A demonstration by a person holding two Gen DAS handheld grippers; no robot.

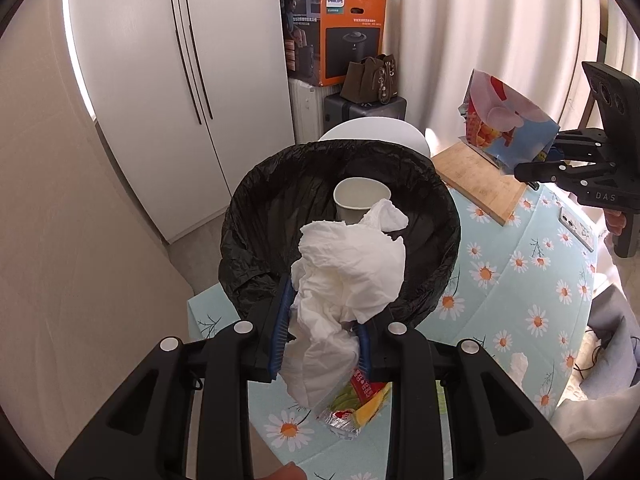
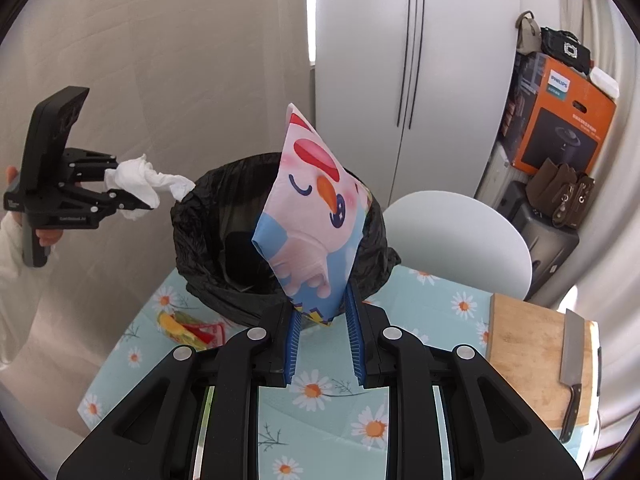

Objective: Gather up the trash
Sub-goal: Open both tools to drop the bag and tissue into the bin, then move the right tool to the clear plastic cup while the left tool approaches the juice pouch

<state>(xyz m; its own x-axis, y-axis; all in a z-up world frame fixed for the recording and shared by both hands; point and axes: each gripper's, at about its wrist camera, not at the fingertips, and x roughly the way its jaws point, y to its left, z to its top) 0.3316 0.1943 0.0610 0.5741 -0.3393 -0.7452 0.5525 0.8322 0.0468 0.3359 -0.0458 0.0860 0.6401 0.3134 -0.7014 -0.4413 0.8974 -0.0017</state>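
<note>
A bin lined with a black bag [image 1: 248, 216] [image 2: 200, 232] stands on the flowered table, with a white paper cup [image 1: 360, 198] inside. My left gripper [image 1: 322, 330] [image 2: 132, 196] is shut on a crumpled white tissue [image 1: 352, 264] [image 2: 140, 178], held at the bin's near rim. My right gripper [image 2: 322, 322] [image 1: 536, 168] is shut on a cartoon-printed snack bag [image 2: 316, 216] [image 1: 508, 120], held upright in front of the bin. A yellow-and-red wrapper [image 1: 356, 404] [image 2: 188, 330] lies on the table beside the bin.
A wooden cutting board [image 2: 532, 356] [image 1: 480, 180] with a cleaver [image 2: 572, 364] lies at the table's right. A white chair [image 2: 456, 236] stands behind the table. Cupboard, boxes and bags are at the back. Another tissue [image 1: 520, 364] lies on the table.
</note>
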